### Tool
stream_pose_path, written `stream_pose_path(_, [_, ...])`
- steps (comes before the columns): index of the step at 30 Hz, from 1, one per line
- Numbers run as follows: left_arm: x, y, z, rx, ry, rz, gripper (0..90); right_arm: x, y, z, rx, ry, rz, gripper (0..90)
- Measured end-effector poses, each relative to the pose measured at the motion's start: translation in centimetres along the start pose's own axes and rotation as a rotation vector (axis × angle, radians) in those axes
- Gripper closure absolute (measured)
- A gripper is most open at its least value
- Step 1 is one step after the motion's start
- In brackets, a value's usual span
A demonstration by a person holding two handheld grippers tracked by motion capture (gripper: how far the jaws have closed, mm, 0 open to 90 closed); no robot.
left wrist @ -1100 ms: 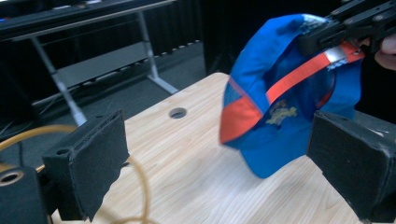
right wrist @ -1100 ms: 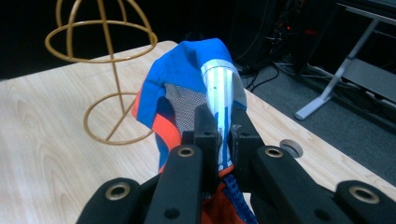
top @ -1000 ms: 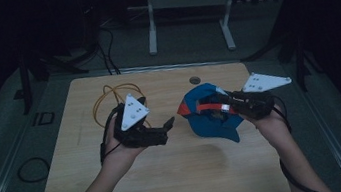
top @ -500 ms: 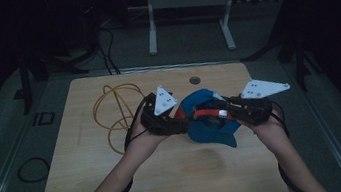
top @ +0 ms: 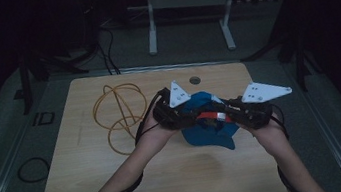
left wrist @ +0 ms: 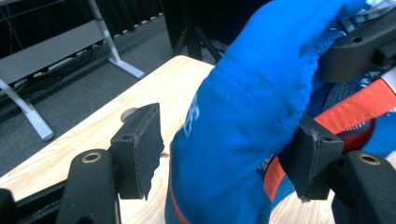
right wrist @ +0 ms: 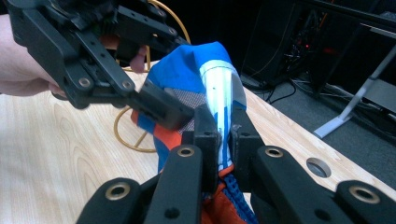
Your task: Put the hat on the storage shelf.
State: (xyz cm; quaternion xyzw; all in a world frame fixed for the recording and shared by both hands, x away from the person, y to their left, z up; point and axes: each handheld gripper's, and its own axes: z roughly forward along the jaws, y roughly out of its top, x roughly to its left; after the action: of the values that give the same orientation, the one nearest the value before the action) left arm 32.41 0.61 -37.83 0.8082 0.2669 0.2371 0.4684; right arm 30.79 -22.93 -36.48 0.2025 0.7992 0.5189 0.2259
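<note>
Blue fabric bag point(top: 208, 128) with an orange strap hangs above the middle of the worktop point(top: 94, 177), lifted between the two grippers. Nearest the person, the right gripper point(top: 229, 114) sits at about four o'clock of the worktop's centre, its jaws clenched tight on a white-and-blue edge of the cloth; in the right gripper view that pinched fold point(right wrist: 223, 100) rises straight up between the pads. Just to its nine o'clock the left gripper point(top: 188, 119) meets it, its jaws having just been closing around a bulge of blue cloth point(left wrist: 252, 121); in the left gripper view the right pad touches the fabric while the left pad point(left wrist: 140, 144) stands clear, so the grip is not yet made. Farther off, at ten o'clock, a yellow cable loop point(top: 120, 110) lies coiled on the wood, and a round hole point(top: 195, 80) sits near the far edge at twelve.
</note>
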Motion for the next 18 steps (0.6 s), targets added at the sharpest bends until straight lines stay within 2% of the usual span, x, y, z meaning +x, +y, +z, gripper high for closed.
stream_pose_path(5, [-0.5, 0.1, 0.5, 0.012, -0.022, 0.012, 46.1, 0.4, 0.2, 0.3, 0.005, 0.008, -0.005, 84.6])
stream_pose_path(11, [-0.6, 0.0, 1.3, 0.050, -0.034, 0.025, 74.8, 0.6, 0.1, 0.5, 0.013, 0.012, -0.008, 84.6])
stream_pose_path(15, [-0.9, 0.1, 1.6, 0.054, -0.009, 0.046, 88.5, 0.6, -0.1, 0.5, 0.015, 0.013, -0.004, 84.5])
stream_pose_path(18, [-1.0, 0.2, 1.6, 0.050, 0.011, 0.064, 90.0, 0.6, -0.3, 0.5, 0.012, 0.015, 0.010, 84.5])
